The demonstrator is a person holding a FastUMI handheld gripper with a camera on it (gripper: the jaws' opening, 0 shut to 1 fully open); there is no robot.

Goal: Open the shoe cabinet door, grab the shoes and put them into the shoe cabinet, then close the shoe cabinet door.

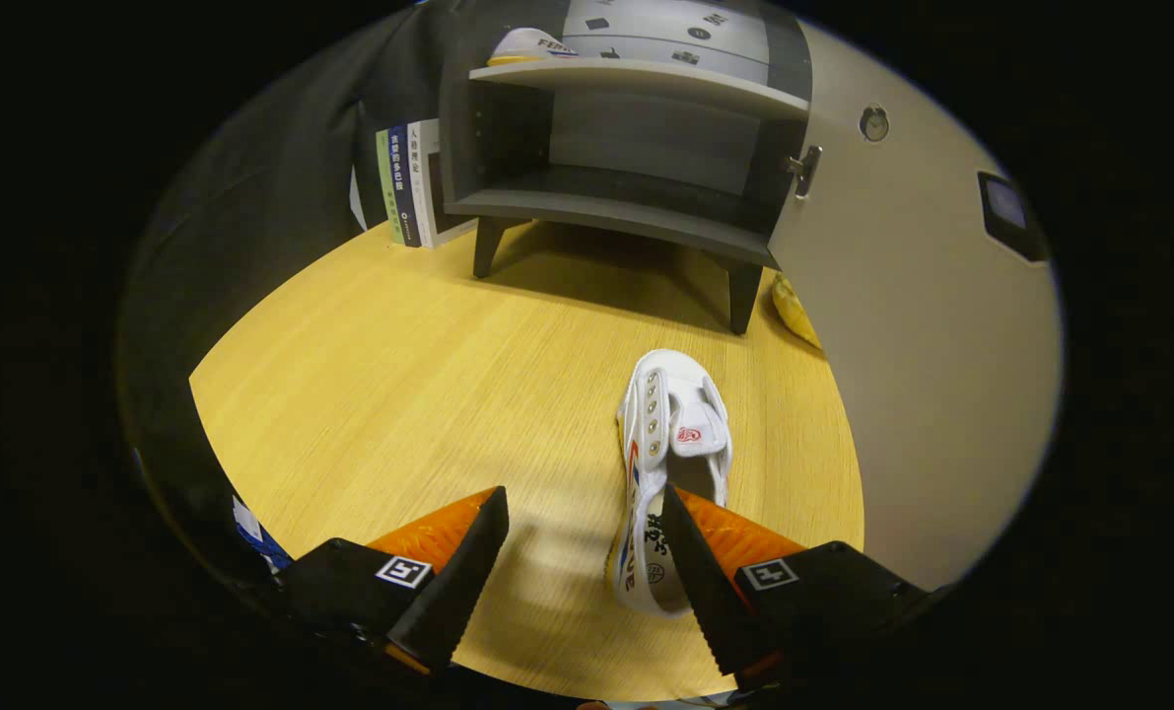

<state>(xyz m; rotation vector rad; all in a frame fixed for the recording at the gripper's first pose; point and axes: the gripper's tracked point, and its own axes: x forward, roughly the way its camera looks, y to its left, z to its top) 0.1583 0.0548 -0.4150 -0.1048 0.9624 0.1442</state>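
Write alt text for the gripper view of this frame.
The gripper has its jaws open over a light wooden tabletop, the heel of a white canvas shoe lying by one jaw. Beyond stands a grey shoe cabinet, its pale door swung open, lower shelf bare, another white shoe above.

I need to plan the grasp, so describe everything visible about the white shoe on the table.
The white shoe looks like canvas, with a row of metal eyelets, a tongue bearing a red mark, red and blue side stripes and dark print near the heel. No laces are visible. It lies on the wooden table, toe pointing toward the open cabinet, in front of it. The gripper is open; the right finger overlaps the shoe's heel end, though contact is unclear.
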